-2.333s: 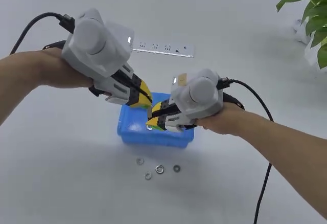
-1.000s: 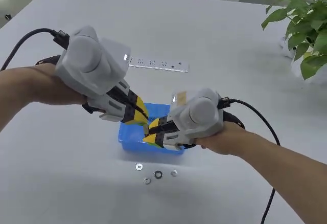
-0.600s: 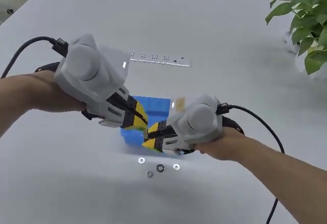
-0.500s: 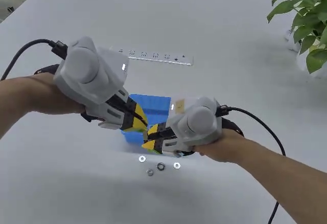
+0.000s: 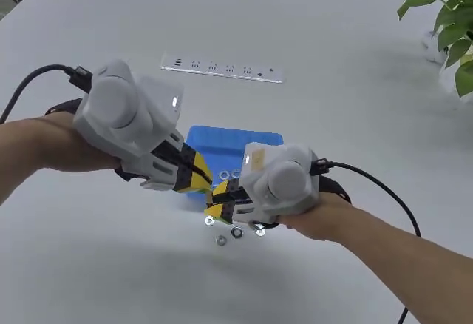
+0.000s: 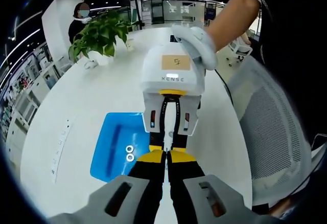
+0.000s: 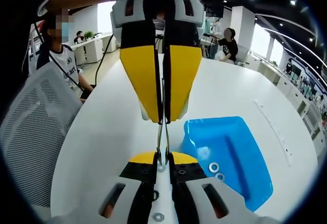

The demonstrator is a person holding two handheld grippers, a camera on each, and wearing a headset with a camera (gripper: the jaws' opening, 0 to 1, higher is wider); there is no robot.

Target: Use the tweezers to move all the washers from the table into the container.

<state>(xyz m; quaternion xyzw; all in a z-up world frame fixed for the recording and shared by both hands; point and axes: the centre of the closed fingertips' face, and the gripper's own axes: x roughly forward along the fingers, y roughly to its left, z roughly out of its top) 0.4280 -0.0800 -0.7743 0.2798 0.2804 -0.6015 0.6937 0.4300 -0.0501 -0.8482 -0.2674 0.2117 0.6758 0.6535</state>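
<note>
Thin metal tweezers run between the two grippers. My left gripper is shut on their upper part, and my right gripper is shut on them lower down, near the tips. In the right gripper view my left gripper comes down from the top onto my right gripper. The blue container lies just beyond the tips and holds two washers. Several washers lie on the white table right under the right gripper. In the left gripper view my left gripper has its jaws together on the tweezers.
A white power strip lies on the table beyond the container. A green plant stands at the far right. Black cables trail from both grippers. A mesh chair and people stand past the table's edge.
Both grippers, still shut on the tweezers, have come from over the container towards me and lower, to the washers on the table. The head camera has shifted too.
</note>
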